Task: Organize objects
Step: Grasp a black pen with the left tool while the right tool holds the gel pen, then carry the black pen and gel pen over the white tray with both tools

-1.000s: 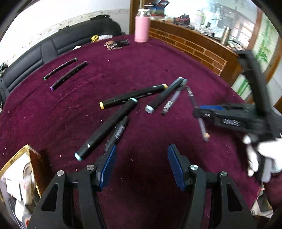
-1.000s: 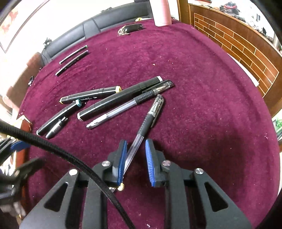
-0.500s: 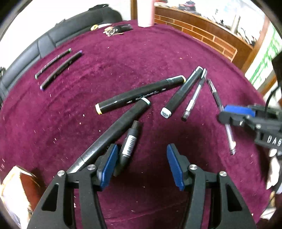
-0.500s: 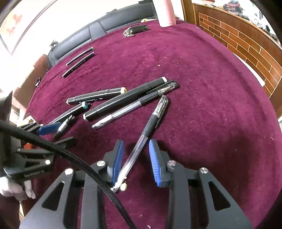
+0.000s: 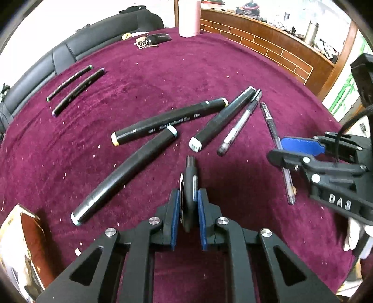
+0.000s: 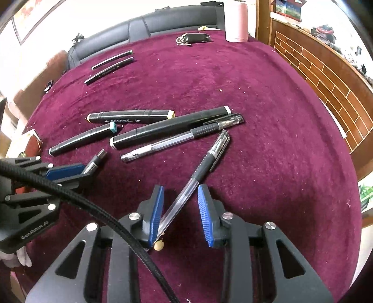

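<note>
Left gripper (image 5: 188, 209) clamped on a short black marker (image 5: 190, 184), blue pads pressed against both its sides, grey tip sticking out toward the far side; jaws just closed down onto it. Right gripper (image 6: 180, 209) parted, a clear gel pen (image 6: 198, 173) lying slantwise between the pads; clear barrel end against the left pad, right pad apart from it, black grip and clip end reaching far and right over the bench (image 6: 268, 151).

Just left of the held marker, a long black marker with a teal end (image 5: 126, 173). Farther out, a black marker with yellow ends (image 5: 167, 121), then to the right a black marker with white ends (image 5: 223, 118) and beside it a second clear gel pen (image 5: 240, 123), the two touching at their far ends. Far left on the burgundy cloth, two slim black pens (image 5: 74, 88) side by side, well apart from the cluster. At the far edge, a black key fob with keys (image 5: 153, 39) and a pink bottle (image 5: 189, 18). Near left corner, a gold-edged box (image 5: 21, 244).
</note>
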The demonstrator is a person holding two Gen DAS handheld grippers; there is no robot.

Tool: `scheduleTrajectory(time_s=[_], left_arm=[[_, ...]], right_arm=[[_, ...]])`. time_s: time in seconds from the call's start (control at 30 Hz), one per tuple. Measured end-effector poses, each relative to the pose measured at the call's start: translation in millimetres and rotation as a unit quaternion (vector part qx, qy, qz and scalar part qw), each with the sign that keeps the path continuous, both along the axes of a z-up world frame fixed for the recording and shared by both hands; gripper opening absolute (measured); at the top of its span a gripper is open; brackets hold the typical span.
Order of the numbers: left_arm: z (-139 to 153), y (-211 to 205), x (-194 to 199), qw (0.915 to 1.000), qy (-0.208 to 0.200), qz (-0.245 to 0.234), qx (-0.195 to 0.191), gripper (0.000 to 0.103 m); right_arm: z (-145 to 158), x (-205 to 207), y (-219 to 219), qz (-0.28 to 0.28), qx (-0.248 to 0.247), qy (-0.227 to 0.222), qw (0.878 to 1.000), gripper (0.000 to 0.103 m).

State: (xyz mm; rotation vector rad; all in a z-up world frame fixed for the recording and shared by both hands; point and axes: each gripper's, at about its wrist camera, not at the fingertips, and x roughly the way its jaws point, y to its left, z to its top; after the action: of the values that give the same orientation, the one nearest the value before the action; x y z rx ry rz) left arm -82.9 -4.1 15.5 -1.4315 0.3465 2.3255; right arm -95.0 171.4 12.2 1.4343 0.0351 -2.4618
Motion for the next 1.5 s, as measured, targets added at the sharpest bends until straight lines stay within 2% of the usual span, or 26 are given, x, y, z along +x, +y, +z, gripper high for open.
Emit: scheduleTrajectory(time_s=[0.1, 0.13, 0.2, 0.33, 0.5, 0.67, 0.87, 0.97, 1.03, 1.07, 1.2, 1.37, 1.5], left_arm=[[-1.0, 5.5, -0.8, 0.9999, 0.01, 0.011, -0.003, 0.012], [-1.0, 6.5, 1.5, 0.9998, 0.012, 0.016, -0.002, 0.012], [0.9, 3.4, 8.5, 0.9994, 0.005, 0.019, 0.029, 0.012], [8.3, -8.8, 26.4, 0.9964, 0.012, 0.035, 0.076, 0.012], [16.1, -30.3, 42.4, 0.9916, 0.016, 0.057, 0.115, 0.012], [21.4, -50.1, 60.6, 0.9865, 0.017, 0.075, 0.144, 0.012], [29.3, -72.1, 91.8, 0.9797, 0.026, 0.096, 0.174, 0.012], [39.2, -81.9, 109.9, 0.9766, 0.042, 0.101, 0.185, 0.012], [47.8, -89.7, 120.3, 0.9741, 0.053, 0.105, 0.193, 0.012], [51.5, -95.7, 124.0, 0.9727, 0.057, 0.108, 0.197, 0.012], [59.7, -123.4, 136.8, 0.9672, 0.069, 0.135, 0.204, 0.012], [65.0, -161.7, 153.2, 0.9581, 0.084, 0.175, 0.211, 0.012], [76.8, -195.0, 171.7, 0.948, 0.111, 0.204, 0.218, 0.012]], right_arm=[[-0.9, 3.0, -6.5, 0.007, 0.024, 0.012, 1.0, 0.028], [-0.8, 4.9, -8.8, 0.008, 0.033, 0.016, 0.999, 0.024], [0.1, 7.2, -9.8, 0.016, 0.049, 0.019, 0.998, 0.017], [4.2, 11.7, 3.9, 0.017, 0.018, 0.005, 1.0, 0.007], [10.6, 26.0, 12.9, 0.015, -0.035, -0.001, 0.999, 0.007], [12.9, 40.8, 15.2, 0.027, -0.111, -0.031, 0.993, 0.007], [11.2, 72.7, 6.4, 0.044, -0.123, -0.037, 0.991, 0.007], [10.6, 87.6, 7.2, 0.053, -0.162, -0.049, 0.984, 0.007], [12.5, 94.4, 7.9, 0.061, -0.205, -0.061, 0.975, 0.007], [14.2, 95.4, 6.8, 0.067, -0.236, -0.073, 0.967, 0.007], [22.3, 97.0, -13.4, 0.091, -0.298, -0.094, 0.945, 0.007], [39.3, 97.4, -55.8, 0.129, -0.291, -0.085, 0.944, 0.007], [55.2, 98.7, -94.9, 0.165, -0.282, -0.078, 0.942, 0.007]])
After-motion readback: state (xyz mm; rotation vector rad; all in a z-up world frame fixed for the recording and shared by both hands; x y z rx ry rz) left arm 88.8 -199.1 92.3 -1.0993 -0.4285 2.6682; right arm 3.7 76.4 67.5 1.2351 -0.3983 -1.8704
